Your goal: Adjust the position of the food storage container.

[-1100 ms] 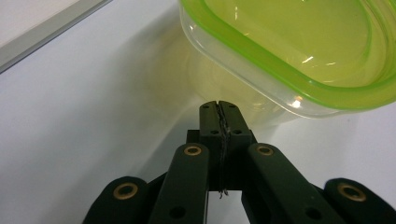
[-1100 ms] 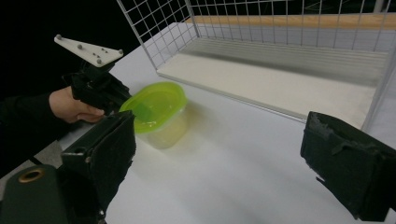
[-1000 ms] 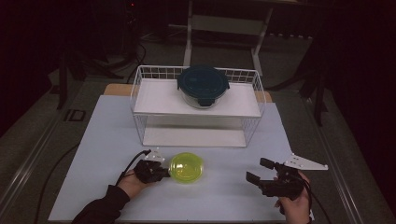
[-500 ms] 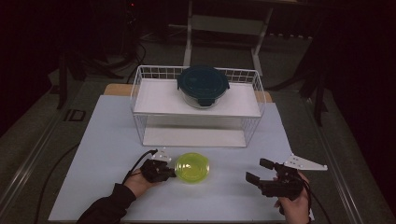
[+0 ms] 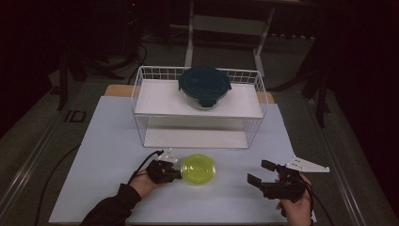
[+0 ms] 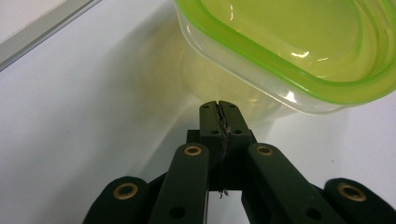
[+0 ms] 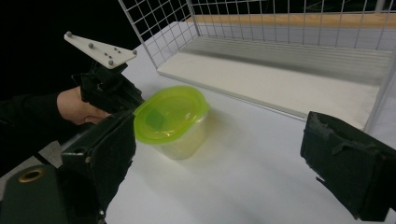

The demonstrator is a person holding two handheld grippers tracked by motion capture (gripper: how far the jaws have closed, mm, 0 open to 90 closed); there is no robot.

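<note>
Lower centre of the high view: the lime-lidded plastic container (image 5: 198,169) sits on the white table (image 5: 108,141), just in front of the wire rack (image 5: 141,89). The left gripper (image 5: 175,173) is right at its left side, jaws clenched on nothing, tips nosing the clear wall under the green rim, touching or nearly so. That reads as a nudge, sliding the tub across. At lower right, the right gripper (image 5: 259,172) waits well apart, jaws spread wide and pointed at the tub. Up on the rack's top shelf sits 1 dark-lidded glass container (image 5: 204,86). Next, I'd say: a steady low push toward the waiting jaws without tipping it.
</note>
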